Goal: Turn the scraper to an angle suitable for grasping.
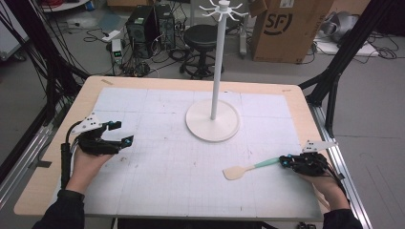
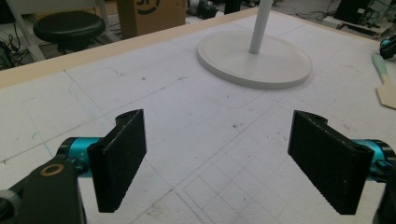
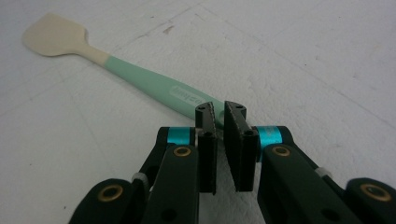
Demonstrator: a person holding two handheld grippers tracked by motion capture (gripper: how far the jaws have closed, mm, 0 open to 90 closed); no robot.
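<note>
A spatula (image 1: 248,168) with a mint-green handle and a cream blade lies flat on the white gridded mat at the front right, blade pointing left. My right gripper (image 1: 285,162) is shut on the tip of its handle. In the right gripper view the pads pinch the spatula (image 3: 154,84) handle end at the right gripper (image 3: 219,112). My left gripper (image 1: 122,132) rests low at the table's left side, jaws wide open with nothing between them (image 2: 219,121). The spatula (image 2: 385,86) blade shows at the far right of the left gripper view.
A white hanging stand with a round base (image 1: 212,126), a tall pole and hooks on top stands at the mat's middle back; its base (image 2: 254,63) lies ahead of the left gripper. Behind the table are a black stool (image 1: 203,36), a cardboard box (image 1: 286,28) and computer towers (image 1: 150,24).
</note>
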